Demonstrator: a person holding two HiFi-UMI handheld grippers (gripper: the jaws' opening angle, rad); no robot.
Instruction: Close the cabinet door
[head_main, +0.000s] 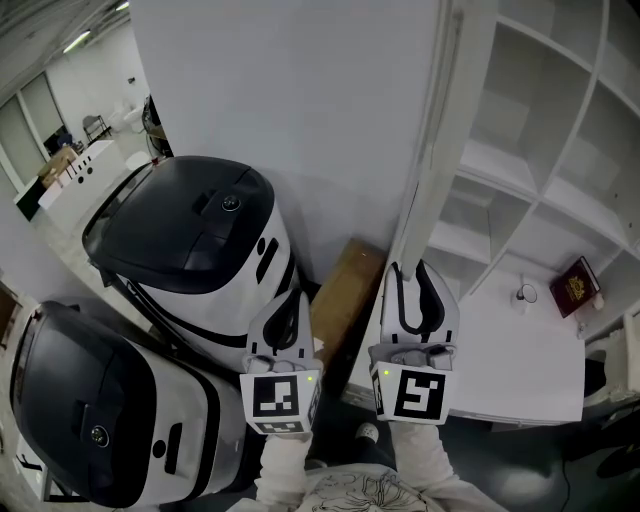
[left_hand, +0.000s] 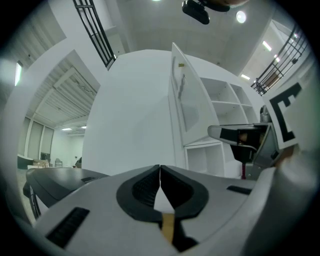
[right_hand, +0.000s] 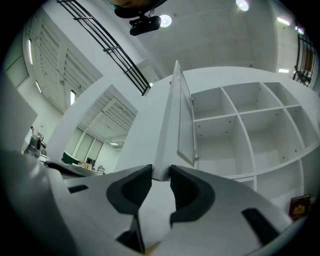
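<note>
Cabinet door (head_main: 428, 150): swung open; edge-on to the head view; stands between the white wall and the open shelves
Right gripper (head_main: 408, 274): jaws narrowly apart and closed on the door's lower edge, which sits between both pads in the right gripper view
Left gripper (head_main: 292, 300): jaws pressed together with nothing between them; held just left of the right gripper, apart from the door
Cabinet (head_main: 545, 185): white; split into square compartments by shelves and uprights
Lowest shelf: dark red book (head_main: 577, 284) lies flat at its right end; a small pale object (head_main: 526, 295), too small to tell, sits just left of it
Floor left of the door: brown cardboard box (head_main: 345, 290) against the wall; two black-topped white machines (head_main: 190, 235) beside it
</note>
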